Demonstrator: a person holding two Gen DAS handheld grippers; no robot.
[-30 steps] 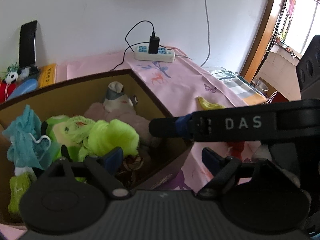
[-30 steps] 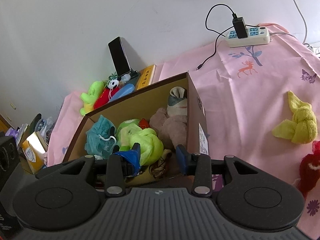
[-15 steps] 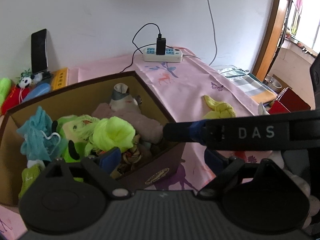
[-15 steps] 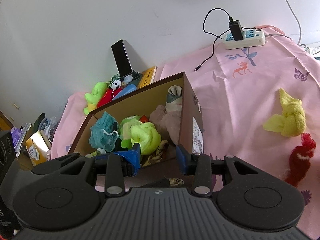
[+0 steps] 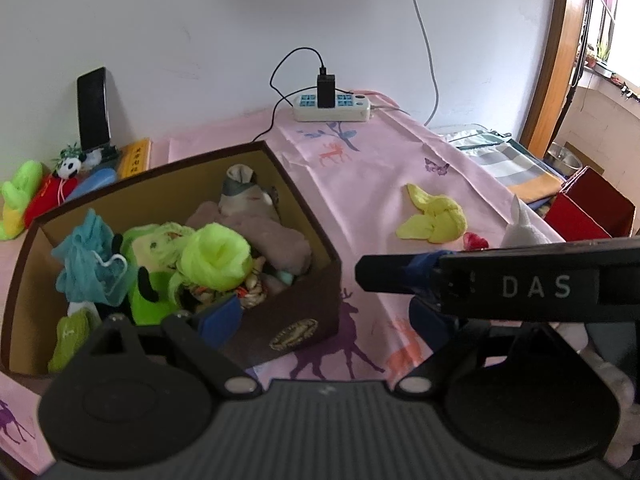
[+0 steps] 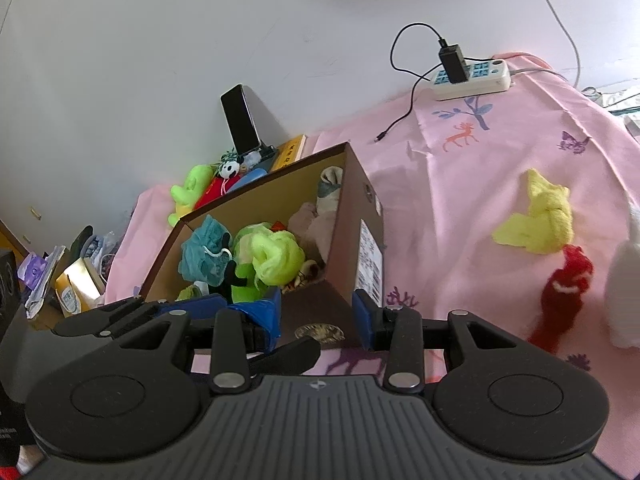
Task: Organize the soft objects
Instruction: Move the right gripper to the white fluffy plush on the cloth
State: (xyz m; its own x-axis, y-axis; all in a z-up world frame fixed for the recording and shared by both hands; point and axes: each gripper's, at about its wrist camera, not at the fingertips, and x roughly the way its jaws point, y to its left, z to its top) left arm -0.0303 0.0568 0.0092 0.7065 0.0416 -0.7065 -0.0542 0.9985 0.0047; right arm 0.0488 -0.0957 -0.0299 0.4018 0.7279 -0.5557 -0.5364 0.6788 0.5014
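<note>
Both tools are held empty near the cardboard box [image 6: 360, 216]: the left gripper [image 5: 324, 316] is spread, the right gripper [image 6: 316, 316] parted. A fetch seems next: beyond, on the pink cloth [image 6: 460, 184], the red toy [image 6: 560, 300] and knotted yellow towel [image 6: 536, 216] are awaited.

— What is sitting out here, counted?

— One box [image 6: 362, 216] is standing on the pink cloth [image 6: 460, 184]. Three soft things are lying loose to its right: one yellow knot [image 6: 538, 222], one red toy [image 6: 560, 296], one white toy [image 6: 626, 280].

— And inside the box?

— Two bath poufs are showing, one teal [image 5: 86, 256] and one lime [image 5: 216, 256]; the rest is too tangled for counting.

— By the wall?

— One power strip [image 5: 332, 106], one phone [image 5: 94, 110], one panda [image 5: 72, 166].
</note>
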